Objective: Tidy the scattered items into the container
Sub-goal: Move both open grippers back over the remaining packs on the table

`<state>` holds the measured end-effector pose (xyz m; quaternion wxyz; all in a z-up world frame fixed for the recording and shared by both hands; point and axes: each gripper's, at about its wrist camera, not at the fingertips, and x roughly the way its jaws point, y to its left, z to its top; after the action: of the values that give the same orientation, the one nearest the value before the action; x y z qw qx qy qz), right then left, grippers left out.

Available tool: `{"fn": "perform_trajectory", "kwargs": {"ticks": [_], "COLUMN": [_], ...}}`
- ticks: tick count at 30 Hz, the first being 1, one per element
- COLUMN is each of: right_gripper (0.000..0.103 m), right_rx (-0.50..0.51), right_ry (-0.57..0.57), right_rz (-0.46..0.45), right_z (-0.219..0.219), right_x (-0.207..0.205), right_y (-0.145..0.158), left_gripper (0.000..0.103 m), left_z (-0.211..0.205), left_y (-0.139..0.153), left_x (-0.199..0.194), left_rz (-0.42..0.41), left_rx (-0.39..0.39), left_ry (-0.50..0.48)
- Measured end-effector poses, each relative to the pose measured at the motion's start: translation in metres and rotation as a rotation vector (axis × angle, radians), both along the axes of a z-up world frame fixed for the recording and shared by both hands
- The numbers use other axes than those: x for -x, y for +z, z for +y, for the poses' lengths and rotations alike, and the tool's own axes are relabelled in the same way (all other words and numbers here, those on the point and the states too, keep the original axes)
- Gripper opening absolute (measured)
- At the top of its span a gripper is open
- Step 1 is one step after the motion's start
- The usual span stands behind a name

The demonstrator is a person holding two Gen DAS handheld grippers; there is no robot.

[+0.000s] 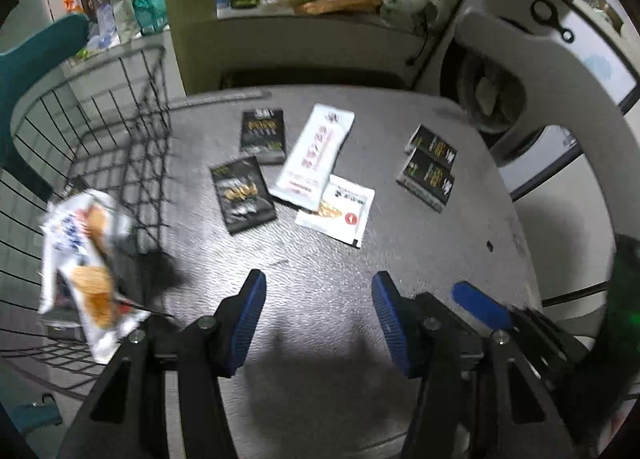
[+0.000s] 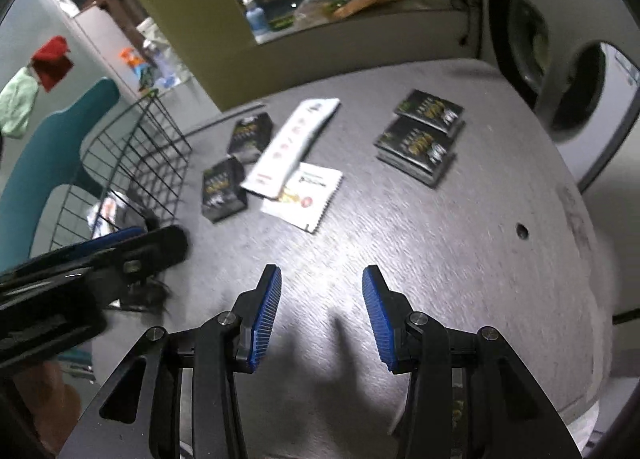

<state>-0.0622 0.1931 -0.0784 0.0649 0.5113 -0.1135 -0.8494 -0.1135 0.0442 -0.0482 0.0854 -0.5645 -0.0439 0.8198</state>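
We can read no text: the print on the long white sachet point(image 1: 314, 153), the square white packet point(image 1: 340, 215) and the black packets point(image 1: 243, 195) is too blurred.

The table point(image 2: 440, 259) is bare in front of both grippers, so a hand can pass freely there up to the packets. The wire basket point(image 1: 132, 131) stands at the table's left edge, and its wall blocks the way from that side. The black packets point(image 2: 224, 187), the white pouch point(image 2: 292, 143) and the stack point(image 2: 420, 143) lie flat, with free gaps between the groups.
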Motion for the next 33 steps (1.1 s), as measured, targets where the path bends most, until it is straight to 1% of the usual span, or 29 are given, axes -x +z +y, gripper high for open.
{"fn": "perform_trajectory", "kwargs": {"ticks": [2,4,7,10,14,17,22,23,24,26,31,33], "right_gripper": [0.043,0.043,0.043,0.043,0.043,0.043,0.043,0.043,0.043,0.043,0.043,0.043], "right_rx": [-0.018,-0.032,0.001,0.011,0.016,0.05,0.066,0.071,0.077,0.089,0.084,0.091], "right_ry": [-0.003,-0.014,-0.02,-0.011,-0.011,-0.016,-0.024,-0.028,-0.032,-0.041,-0.048,-0.049], "right_rz": [0.008,0.016,0.019,0.01,0.012,0.004,0.007,0.008,0.009,0.012,0.017,0.016], "right_z": [0.002,0.004,0.009,0.008,0.006,0.009,0.012,0.013,0.015,0.018,0.02,0.02], "right_x": [-0.003,-0.003,0.002,0.008,0.015,0.019,0.027,0.028,0.029,0.03,0.031,0.032], "right_y": [0.001,0.001,-0.001,-0.009,-0.021,-0.029,-0.036,-0.036,-0.037,-0.037,-0.036,-0.035], "left_gripper": [0.061,0.061,0.061,0.061,0.061,0.061,0.061,0.061,0.064,0.067,0.068,0.069], "left_z": [0.004,0.006,0.006,0.007,0.004,-0.005,-0.013,-0.014,-0.015,-0.014,-0.019,-0.019], "left_y": [-0.008,-0.013,-0.018,-0.025,-0.039,-0.048,-0.057,-0.059,-0.061,-0.063,-0.064,-0.065], "left_x": [0.006,0.015,0.03,0.043,0.06,0.067,0.076,0.078,0.08,0.083,0.091,0.095], "left_rz": [-0.018,-0.019,-0.016,-0.006,-0.01,-0.016,-0.012,-0.014,-0.012,0.001,0.005,0.006], "left_rx": [-0.004,0.017,0.049,0.075,0.082,0.088,0.102,0.103,0.109,0.137,0.145,0.16], "left_ry": [-0.002,0.007,0.018,0.016,0.025,0.054,0.083,0.089,0.093,0.1,0.109,0.114]}}
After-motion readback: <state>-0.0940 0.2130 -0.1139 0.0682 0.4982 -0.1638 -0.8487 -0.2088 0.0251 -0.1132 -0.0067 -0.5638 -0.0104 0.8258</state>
